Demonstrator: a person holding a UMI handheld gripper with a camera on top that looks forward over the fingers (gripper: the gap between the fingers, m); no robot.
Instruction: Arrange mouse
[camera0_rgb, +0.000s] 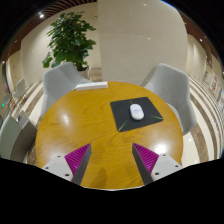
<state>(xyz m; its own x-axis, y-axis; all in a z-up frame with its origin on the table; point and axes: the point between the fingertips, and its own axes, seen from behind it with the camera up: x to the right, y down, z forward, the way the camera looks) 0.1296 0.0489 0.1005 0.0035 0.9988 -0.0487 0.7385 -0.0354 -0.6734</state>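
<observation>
A white mouse (136, 111) lies on a black mouse mat (136, 111) on the round wooden table (90, 125), to the right of the table's middle. My gripper (112, 160) is open and empty, its two fingers with magenta pads (78, 157) wide apart above the near part of the table. The mouse is well beyond the fingers, a little right of the gap between them.
Two grey chairs stand at the far side of the table, one at the left (62, 78) and one at the right (170, 85). A green potted plant (68, 40) stands behind the left chair. A dark flat item (92, 86) lies at the table's far edge.
</observation>
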